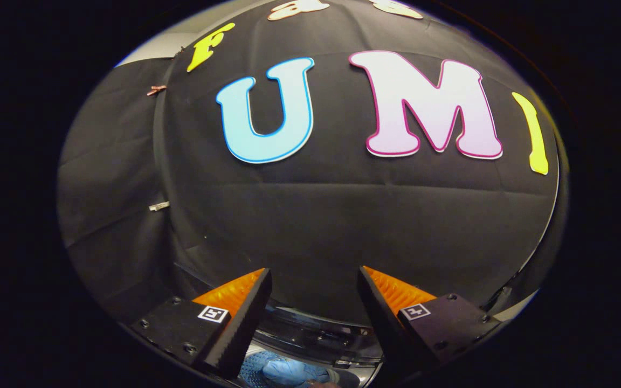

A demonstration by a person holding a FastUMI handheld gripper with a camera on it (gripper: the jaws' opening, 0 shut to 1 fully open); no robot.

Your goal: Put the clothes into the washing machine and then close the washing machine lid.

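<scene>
The gripper [315, 280] is hanging above the washing machine [316, 337] with its jaws standing wide apart and nothing caught between them. Both fingers are pointing toward the black cloth wall [316, 226] of the booth, which is rising just beyond the machine. The machine's dark curved rim is running below and between the two fingers, and its lid cannot be made out from here. Down inside the machine's opening, a pale blue piece of clothing [289, 371] is lying against the perforated drum, nearer the left finger [240, 328] than the right finger [380, 323], and well clear of both. Neither finger is touching the rim or the clothing. Each finger is carrying a small square black-and-white marker [212, 313] on its upper face, set back from the tip and over the machine's near edge. Up the wall from the machine, along a seam where two panels of cloth are meeting, two small clips [158, 206] are pinching the fabric, one high and one lower. Whether more clothing is lying in the drum cannot be told.
</scene>
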